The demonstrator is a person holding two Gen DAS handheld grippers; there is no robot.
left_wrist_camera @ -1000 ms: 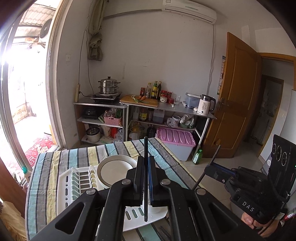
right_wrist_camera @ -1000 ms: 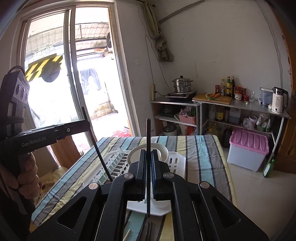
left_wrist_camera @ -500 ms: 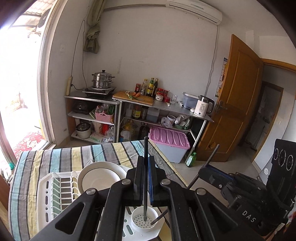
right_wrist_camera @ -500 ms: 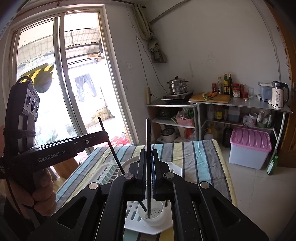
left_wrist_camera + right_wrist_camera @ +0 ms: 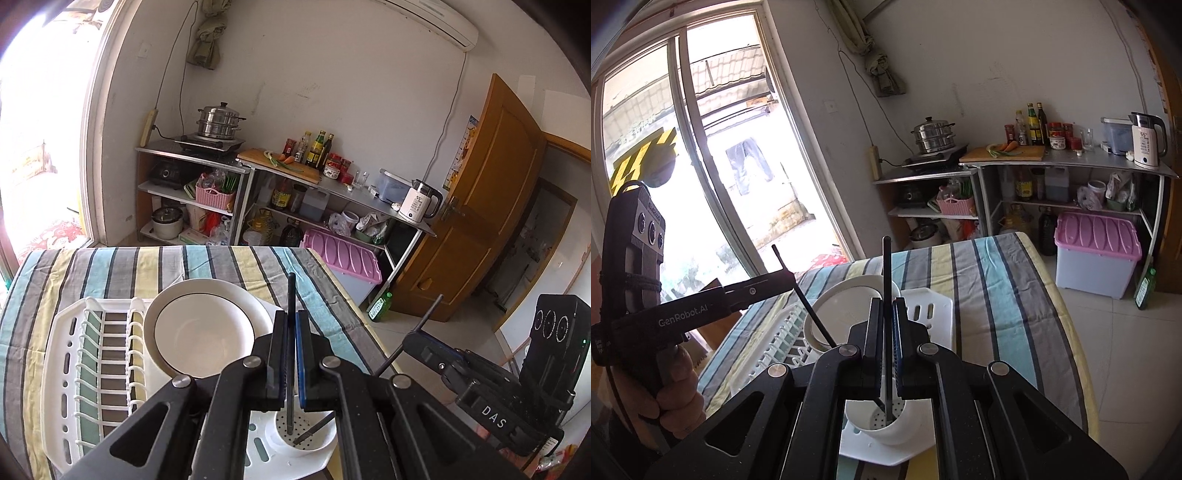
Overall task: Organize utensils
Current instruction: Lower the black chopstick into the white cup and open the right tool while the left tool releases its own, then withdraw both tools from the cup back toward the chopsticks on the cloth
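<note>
My left gripper (image 5: 291, 325) is shut on a black chopstick (image 5: 290, 295), whose lower tip reaches into the white perforated utensil cup (image 5: 314, 441) at the near corner of the white dish rack (image 5: 70, 373). My right gripper (image 5: 886, 314) is shut on a second black chopstick (image 5: 886, 266), its tip also inside the cup (image 5: 886, 424). The right gripper also shows in the left wrist view (image 5: 413, 338), and the left gripper shows in the right wrist view (image 5: 788, 275), each tilting its chopstick towards the cup.
A white plate (image 5: 203, 328) stands in the rack. The rack sits on a table with a striped cloth (image 5: 207, 262). Beyond the table are metal shelves with a steamer pot (image 5: 218, 122), bottles, a kettle (image 5: 419, 201) and a pink-lidded bin (image 5: 343, 260).
Both grippers have moved down and over the rack's near corner. The cup has come into view and both chopstick tips are now inside it.
</note>
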